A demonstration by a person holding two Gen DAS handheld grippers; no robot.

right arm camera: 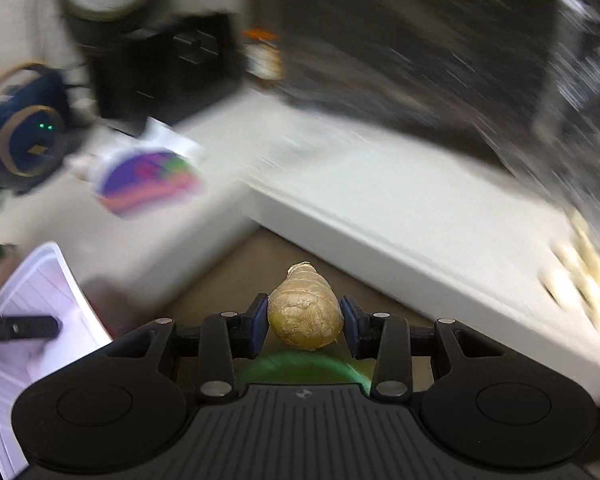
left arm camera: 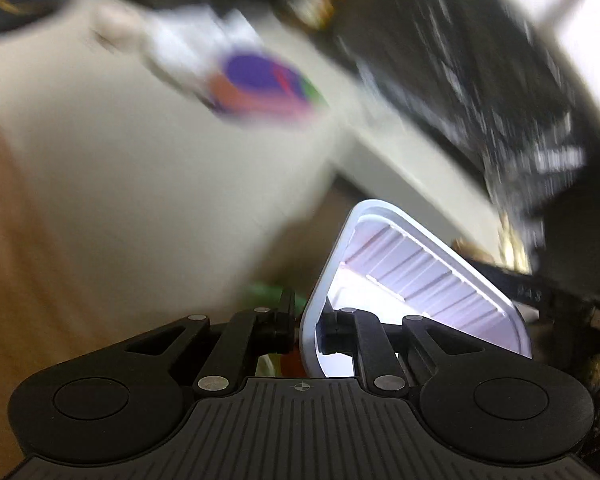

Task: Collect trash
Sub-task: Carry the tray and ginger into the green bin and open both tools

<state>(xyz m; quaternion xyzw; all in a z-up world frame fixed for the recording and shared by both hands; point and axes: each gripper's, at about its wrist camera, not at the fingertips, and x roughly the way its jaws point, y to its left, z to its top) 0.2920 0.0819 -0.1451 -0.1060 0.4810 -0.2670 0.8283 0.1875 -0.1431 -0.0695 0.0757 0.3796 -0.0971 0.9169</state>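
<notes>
A white ribbed plastic tray [left arm camera: 416, 280] stood tilted on edge, its rim pinched in the left claw [left arm camera: 306, 330]. A knobbly tan piece of ginger [right arm camera: 305, 312] sat clamped between the blue pads [right arm camera: 258, 326] of the right claw [right arm camera: 305, 326], its narrow end pointing away.

The white tray [left arm camera: 416, 280] looks like smooth, ribbed foam or plastic. Beside it, the ginger root [right arm camera: 305, 312] has dry, rough, matt tan skin between blue rubbery pads [right arm camera: 259, 322].

both wrist views angled down, sharing white tray [left arm camera: 416, 276].
</notes>
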